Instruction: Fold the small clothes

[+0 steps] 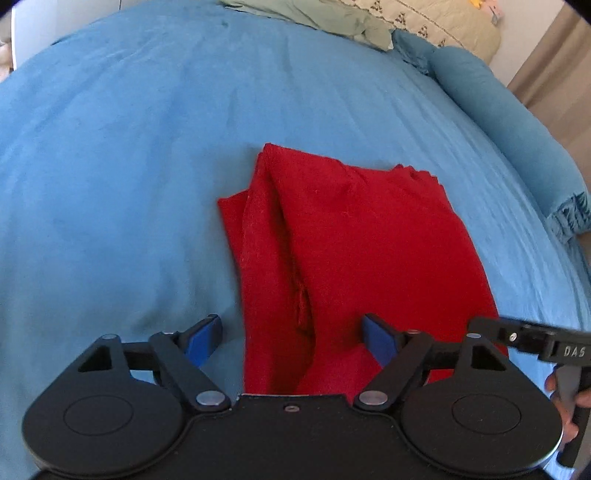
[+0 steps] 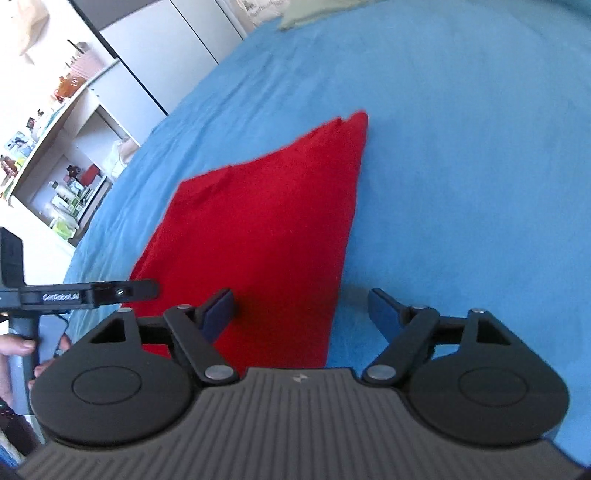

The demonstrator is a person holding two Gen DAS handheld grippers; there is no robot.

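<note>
A red garment [image 1: 351,251] lies folded lengthwise on the blue bedspread [image 1: 110,166], with a fold ridge along its left side. My left gripper [image 1: 293,332] is open and empty, its jaws straddling the garment's near left edge. In the right wrist view the same garment [image 2: 266,229] stretches away from me. My right gripper [image 2: 301,312] is open and empty, straddling the garment's near right edge. Each gripper's body shows at the edge of the other's view: the right one [image 1: 532,338] and the left one [image 2: 85,293].
A rolled blue cover [image 1: 517,122] and pale bedding [image 1: 332,18] lie at the far right of the bed. Shelves with small items [image 2: 62,177] and a white wardrobe [image 2: 166,48] stand beyond the bed's left side.
</note>
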